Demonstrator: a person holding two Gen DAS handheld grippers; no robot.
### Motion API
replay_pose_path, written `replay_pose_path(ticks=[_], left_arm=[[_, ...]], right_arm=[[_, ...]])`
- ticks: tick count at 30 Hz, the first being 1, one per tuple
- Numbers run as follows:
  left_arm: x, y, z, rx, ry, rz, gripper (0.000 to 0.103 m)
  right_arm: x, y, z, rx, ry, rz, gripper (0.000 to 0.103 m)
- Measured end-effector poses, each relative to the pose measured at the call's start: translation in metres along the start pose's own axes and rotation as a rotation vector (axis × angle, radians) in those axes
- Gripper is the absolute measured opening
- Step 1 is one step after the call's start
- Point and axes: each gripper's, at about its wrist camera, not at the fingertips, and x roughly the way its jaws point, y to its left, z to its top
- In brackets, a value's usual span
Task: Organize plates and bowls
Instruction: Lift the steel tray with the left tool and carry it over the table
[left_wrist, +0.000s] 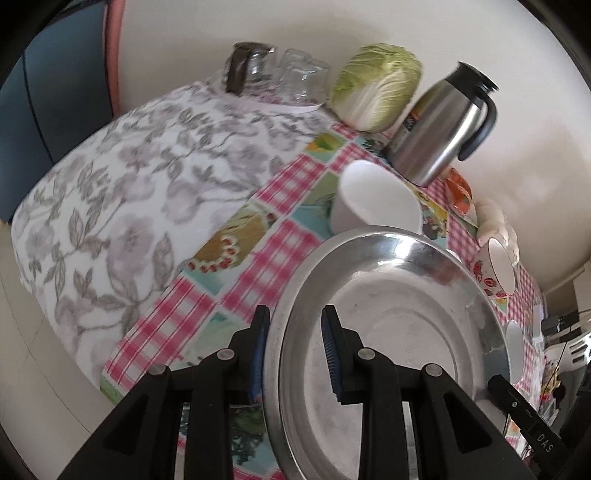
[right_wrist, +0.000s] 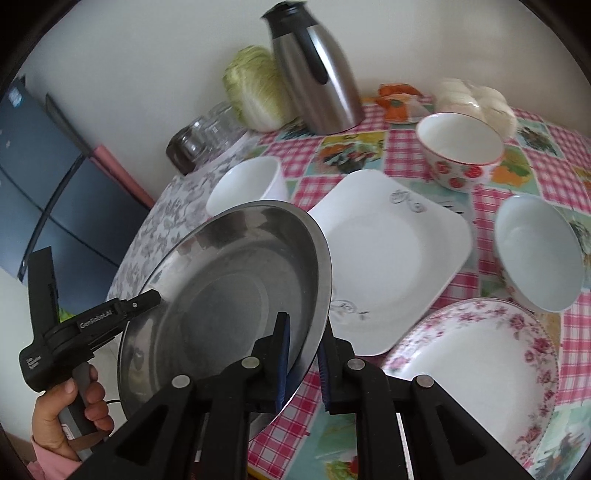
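Observation:
A round steel plate (left_wrist: 388, 314) (right_wrist: 221, 280) hangs tilted above the checked tablecloth, held at two opposite edges. My left gripper (left_wrist: 295, 332) (right_wrist: 153, 297) is shut on its left rim. On the near right rim my right gripper (right_wrist: 304, 328) is shut too, blue pads on either side of the edge. Behind the steel plate stands a white bowl (right_wrist: 247, 181) (left_wrist: 373, 203). A square white plate (right_wrist: 384, 251), a pink-flowered plate (right_wrist: 476, 369), a strawberry-patterned bowl (right_wrist: 458, 155) (left_wrist: 496, 266) and a pale bowl (right_wrist: 535, 251) rest on the table to the right.
A steel thermos jug (right_wrist: 317, 74) (left_wrist: 443, 125), a cabbage (right_wrist: 255, 92) (left_wrist: 373, 88) and glass jars (right_wrist: 199, 140) (left_wrist: 280, 74) line the wall side. A grey floral cloth (left_wrist: 129, 184) covers the table's left part. A person's hand (right_wrist: 70, 410) grips the left tool's handle.

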Motion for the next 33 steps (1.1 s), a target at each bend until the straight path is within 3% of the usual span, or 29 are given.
replay_pose_path(ticks=[9, 15, 21, 33], left_arm=[[-0.009, -0.054, 0.012, 0.099, -0.008, 0.008, 0.028], [-0.003, -0.082, 0.015, 0.125, 0.016, -0.03, 0.029], [0.017, -0.108, 0.015, 0.133, 0.063, -0.058, 0.029], [0.056, -0.137, 0.019, 0.138, 0.133, -0.07, 0.03]], right_arm=[[-0.023, -0.037, 0.01, 0.106, -0.045, 0.013, 0.015], [-0.038, -0.065, 0.014, 0.17, -0.081, 0.005, 0.015], [-0.049, -0.086, 0.018, 0.202, -0.119, -0.033, 0.015], [-0.043, -0.122, 0.021, 0.295, -0.114, -0.07, 0.017]])
